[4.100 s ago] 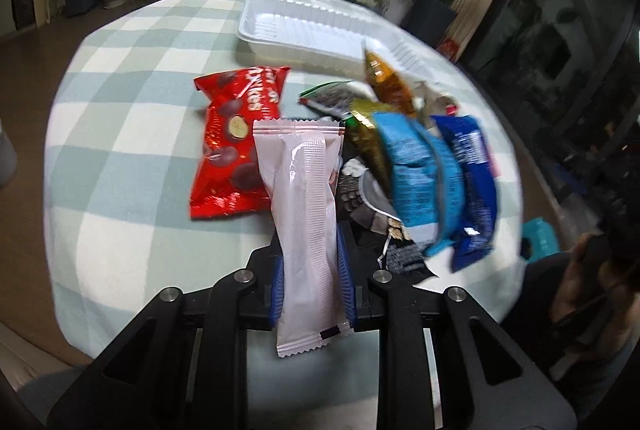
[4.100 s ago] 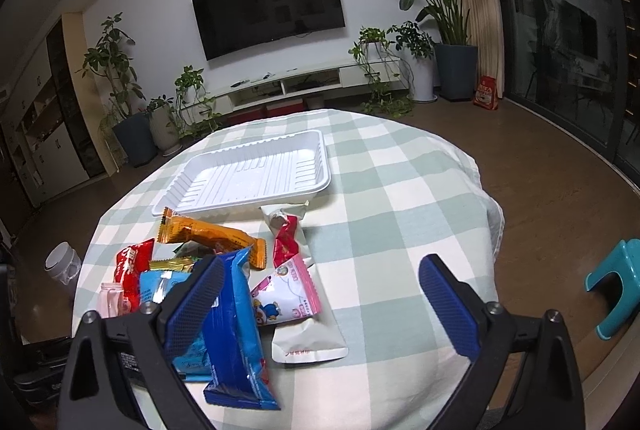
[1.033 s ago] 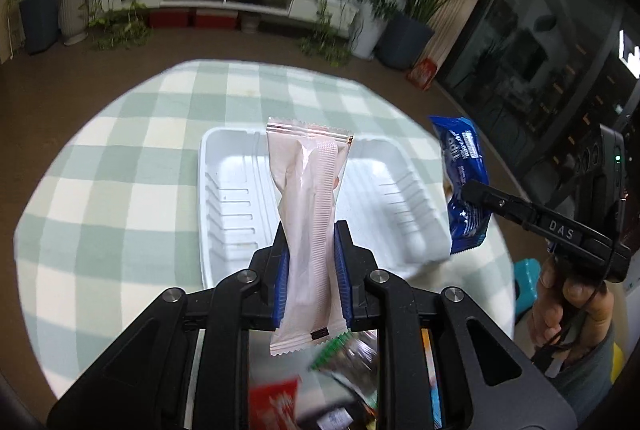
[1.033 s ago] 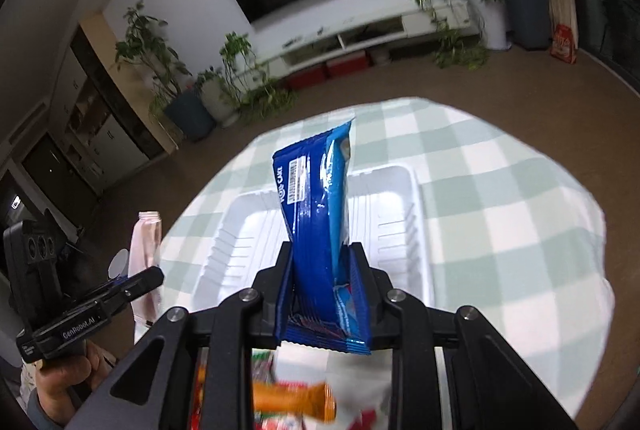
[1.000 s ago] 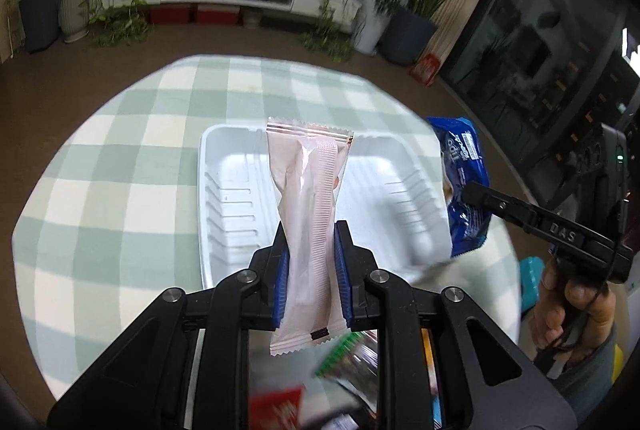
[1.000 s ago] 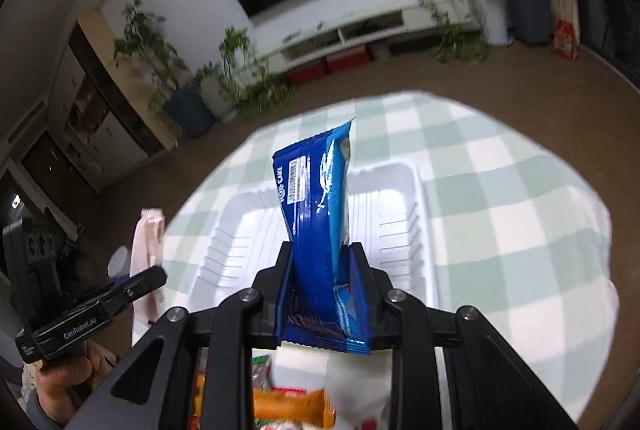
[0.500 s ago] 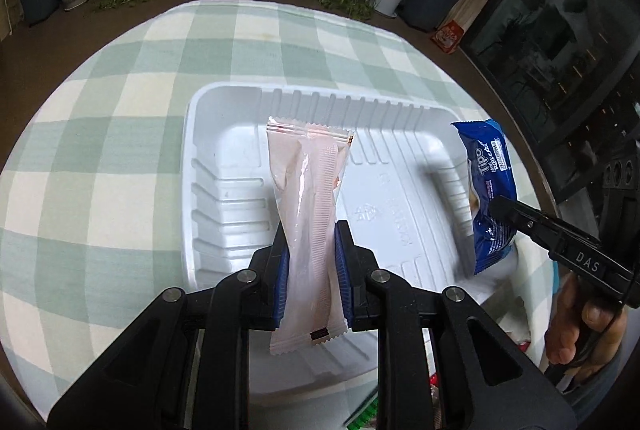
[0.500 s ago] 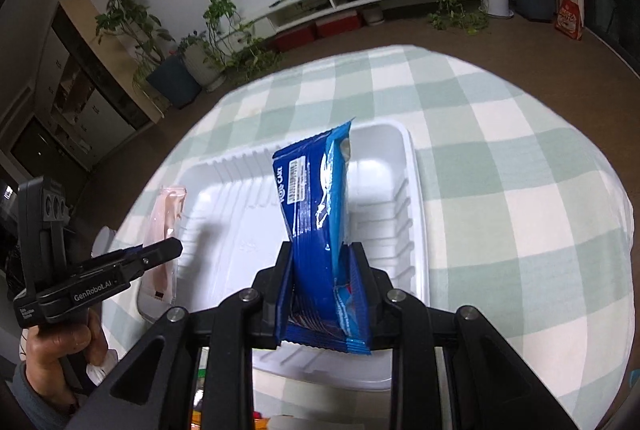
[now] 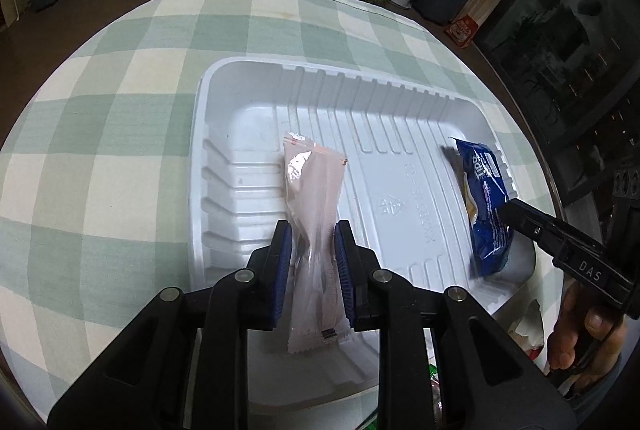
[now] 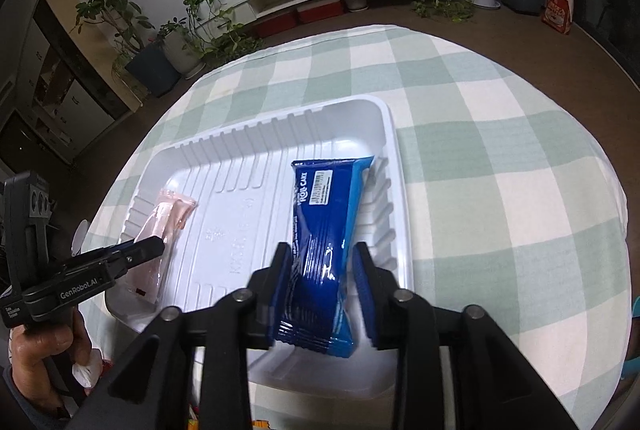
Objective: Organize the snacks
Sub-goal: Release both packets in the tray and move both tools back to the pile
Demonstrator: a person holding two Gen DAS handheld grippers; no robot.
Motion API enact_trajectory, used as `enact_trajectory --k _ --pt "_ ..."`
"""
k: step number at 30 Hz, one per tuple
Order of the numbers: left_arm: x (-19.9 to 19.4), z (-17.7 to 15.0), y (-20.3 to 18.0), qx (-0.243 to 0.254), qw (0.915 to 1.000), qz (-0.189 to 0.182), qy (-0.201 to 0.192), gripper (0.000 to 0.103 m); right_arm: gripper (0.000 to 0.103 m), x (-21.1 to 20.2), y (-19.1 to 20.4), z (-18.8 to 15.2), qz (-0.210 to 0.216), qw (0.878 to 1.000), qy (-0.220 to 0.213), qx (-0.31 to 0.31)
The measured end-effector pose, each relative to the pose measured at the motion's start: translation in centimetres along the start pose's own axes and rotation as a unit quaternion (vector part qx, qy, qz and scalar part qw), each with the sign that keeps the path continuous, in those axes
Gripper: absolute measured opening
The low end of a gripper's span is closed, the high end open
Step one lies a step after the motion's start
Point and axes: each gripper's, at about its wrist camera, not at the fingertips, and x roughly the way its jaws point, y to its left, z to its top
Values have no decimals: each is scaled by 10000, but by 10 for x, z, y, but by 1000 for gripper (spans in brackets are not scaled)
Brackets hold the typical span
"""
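A white ribbed tray (image 9: 400, 133) lies on the checked tablecloth. My left gripper (image 9: 311, 230) is shut on a pale pink packet (image 9: 314, 181), whose far end slopes down onto the tray's left half. In the right wrist view, my right gripper (image 10: 322, 250) hangs low over the tray's (image 10: 248, 165) right half. Its jaws are opening and a blue cake packet (image 10: 324, 197) lies between them on the tray floor, with a gap at the right pad. The blue packet (image 9: 484, 197) also shows at the right in the left wrist view, the pink packet (image 10: 168, 218) at the left in the right wrist view.
The round table's green and white cloth (image 9: 120, 117) spreads around the tray. Loose snack wrappers (image 9: 436, 386) peek in at the near edge. A person's hand (image 9: 576, 334) grips the right tool. Potted plants and a low TV shelf stand beyond the table.
Both grippers have come down onto the tray with their packets. The right jaws have widened and the blue packet has tipped forward onto the tray floor. The pink packet now leans down.
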Motion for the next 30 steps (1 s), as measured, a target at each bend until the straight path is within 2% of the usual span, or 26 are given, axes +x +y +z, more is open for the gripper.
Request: enact_trajectory --k 4,6,7,8,9,10,12,14,18,22,26,28,30 --pt "-10 2 3 -85 9999 -24 -96 21 41 -6 1 1 31 10000 -67 -25" --pt "-23 3 4 -126 9996 -80 -236 26 50 -14 1 2 110 9998 -150 -1" --pt "-35 4 5 -145 9991 -109 -377 38 52 -20 0 3 183 9995 -270 16" --pt "-45 4 5 -158 9986 -112 -496 61 58 -25 0 3 222 9991 -350 29" --pt "-52 3 6 -172 9981 -114 -583 70 64 -31 0 4 275 9985 -474 47" --pt "-63 1 7 -201 9971 -151 -718 77 67 -39 -1 4 325 9974 -630 83" --pt "-84 -7 10 -314 9947 -339 -914 78 76 -52 -3 4 419 9949 -900 171" --pt "-108 -22 14 -478 9908 -585 -1121 88 79 -66 -4 2 548 9913 -1176 238" --pt "-155 -66 15 -548 9818 -782 -1641 90 85 -97 -2 -11 697 9833 -1673 170" --pt "-186 -132 13 -579 9761 -607 -2004 93 89 -120 4 -31 777 9775 -1958 77" --pt "-186 -197 8 -680 9762 -443 -2009 93 91 -134 13 -59 874 9743 -2074 72" --pt "-176 -225 4 -583 9792 -205 -1932 93 92 -137 18 -72 893 9745 -2057 48" --pt "-162 -244 6 -574 9829 -139 -1742 93 92 -142 23 -88 940 9750 -2011 17"
